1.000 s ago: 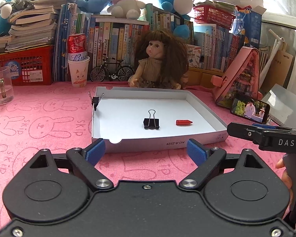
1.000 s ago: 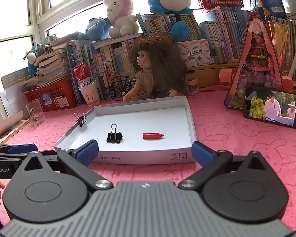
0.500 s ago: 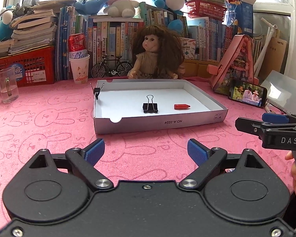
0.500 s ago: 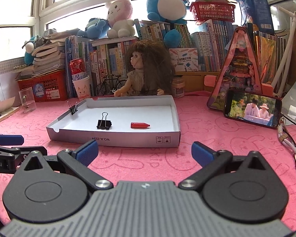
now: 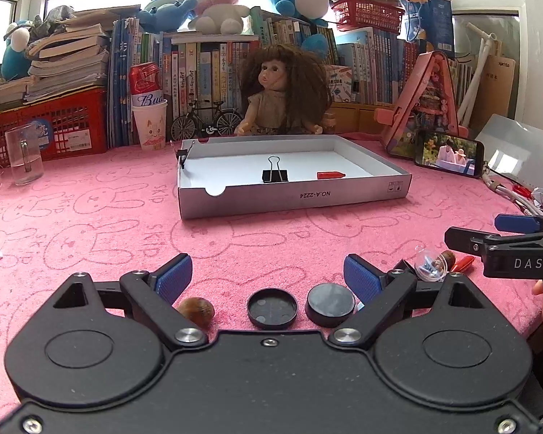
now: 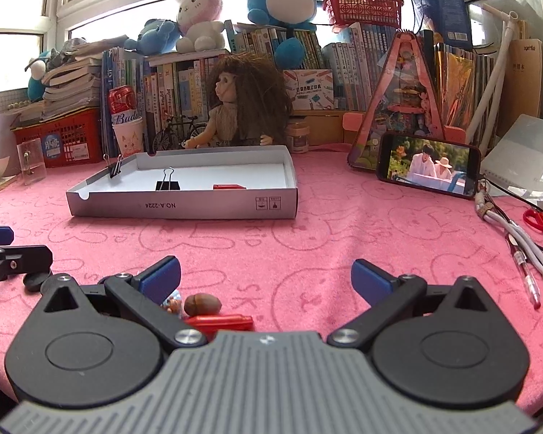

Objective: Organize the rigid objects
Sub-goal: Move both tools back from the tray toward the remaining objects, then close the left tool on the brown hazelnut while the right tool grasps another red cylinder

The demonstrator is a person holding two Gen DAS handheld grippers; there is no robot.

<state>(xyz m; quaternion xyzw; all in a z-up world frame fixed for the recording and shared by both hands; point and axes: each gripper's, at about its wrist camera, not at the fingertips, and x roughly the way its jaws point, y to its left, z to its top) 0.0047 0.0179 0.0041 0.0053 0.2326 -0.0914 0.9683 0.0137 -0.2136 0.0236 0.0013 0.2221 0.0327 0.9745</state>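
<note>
Left gripper (image 5: pixel 268 276) was held low and level, jaws spread wide, nothing between them. Right gripper (image 6: pixel 266 275) sat alongside, likewise spread wide and unladen.

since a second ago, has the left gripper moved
Yes. The left gripper has pulled back from the box: a second ago its fingertips sat at the box's near wall, now pink cloth lies between, and two black caps show below.

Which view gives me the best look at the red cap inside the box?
The left wrist view: the red cap shows whole on the box floor, right of the binder clip. In the right wrist view the box's near wall hides the lower part of the cap, so only a red strip shows.
</note>
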